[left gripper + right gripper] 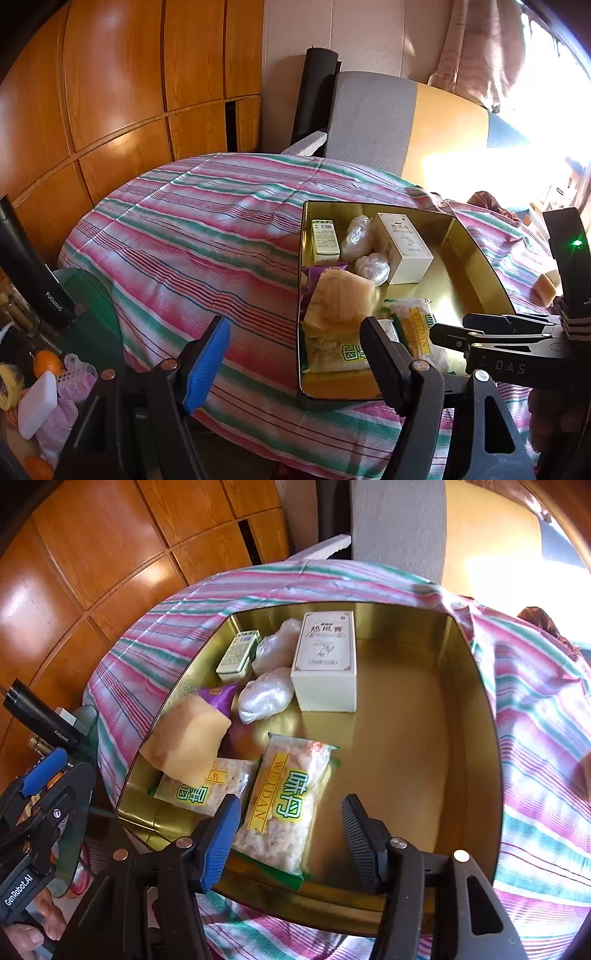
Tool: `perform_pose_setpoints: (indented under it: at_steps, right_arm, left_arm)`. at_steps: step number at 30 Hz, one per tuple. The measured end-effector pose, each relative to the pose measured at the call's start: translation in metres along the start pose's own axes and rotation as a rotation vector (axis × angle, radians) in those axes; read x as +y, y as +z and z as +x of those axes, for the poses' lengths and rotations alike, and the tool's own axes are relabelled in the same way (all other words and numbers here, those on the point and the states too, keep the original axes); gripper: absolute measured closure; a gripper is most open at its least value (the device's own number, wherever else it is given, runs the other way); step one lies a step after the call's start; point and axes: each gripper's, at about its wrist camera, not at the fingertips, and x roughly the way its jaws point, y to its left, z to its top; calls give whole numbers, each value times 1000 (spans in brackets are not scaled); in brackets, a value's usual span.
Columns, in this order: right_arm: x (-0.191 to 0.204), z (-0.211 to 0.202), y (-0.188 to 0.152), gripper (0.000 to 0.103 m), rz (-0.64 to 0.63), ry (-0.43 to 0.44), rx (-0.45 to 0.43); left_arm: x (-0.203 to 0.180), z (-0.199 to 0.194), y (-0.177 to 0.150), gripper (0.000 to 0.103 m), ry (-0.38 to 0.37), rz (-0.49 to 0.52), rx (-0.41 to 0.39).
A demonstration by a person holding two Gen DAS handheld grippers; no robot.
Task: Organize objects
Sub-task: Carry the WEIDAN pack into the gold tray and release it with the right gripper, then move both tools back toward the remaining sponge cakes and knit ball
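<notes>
Risk is judged to lie mostly at the near rim of the gold tin (476, 686), which rests on the striped cloth (546, 738) covering a rounded counter. The right tongs (288, 834) are seen parted, nothing between the pads, hanging just above the snack packet (284, 794) that lies flat in the tin's near part. If the tongs are drawn back low, the near wall could be caught and the tin dragged over the loose cloth toward the counter's edge.

The left tongs (295, 362) are held open and empty too, beside the tin's left wall, over bare cloth. Both tools are close together at the near corner, so a knock between them is possible.

Inside the tin, the left half is crowded: a second packet (199, 786) under a tan bread-like piece (188, 734), two clear bags (266, 694), a white box (325, 661), a small green box (236, 657). The bread piece is perched and could slide off. The right half of the tin floor is bare and gives ample room. The counter's left edge drops away to clutter below.
</notes>
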Motion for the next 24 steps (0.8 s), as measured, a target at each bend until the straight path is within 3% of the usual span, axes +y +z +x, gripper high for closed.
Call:
perform_pose_setpoints:
  at_steps: [6,9,24]
  right_arm:
    - [-4,-13,-4,44,-6,-67,-59]
    - [-6,-19,-6,38,-12,-99,-90]
    - [-43,-57,-12,35,25,-177,-173]
  left_arm:
    - [-3,-5,1,29,2,11,-11]
    - [-6,-7,2,29,3,18,-18]
    - [-28,-19,9,27,-25,68,-48]
